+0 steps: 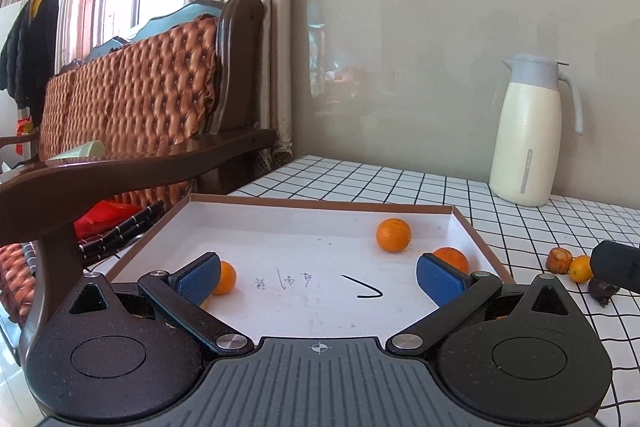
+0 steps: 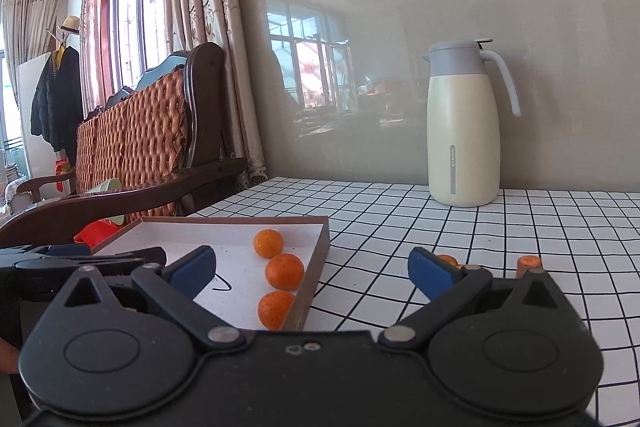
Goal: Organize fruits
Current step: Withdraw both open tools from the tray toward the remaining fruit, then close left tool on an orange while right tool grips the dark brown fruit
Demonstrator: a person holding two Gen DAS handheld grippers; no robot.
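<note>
Both your grippers are spread wide and hold nothing. Your left gripper (image 1: 318, 277) hangs over the shallow box (image 1: 476, 239); three oranges lie in it, one just behind the left finger (image 1: 200, 277), one (image 1: 452, 259) behind the right finger, one (image 1: 394, 235) ahead toward the far right corner. The loose fruits (image 1: 570, 265) lie on the checked tabletop (image 1: 400, 183), off past the right finger, outside the box wall. Your right gripper (image 2: 312, 273) is nearer them: small orange pieces (image 2: 528, 263) sit just behind its right finger, partly hidden, so the long axis can't be told. My guess: the right takes the next pick. A cream jug (image 2: 464, 139) stands well ahead by the grey wall; a wooden sofa (image 2: 132, 147) and a curtained window are off past the left fingers.
</note>
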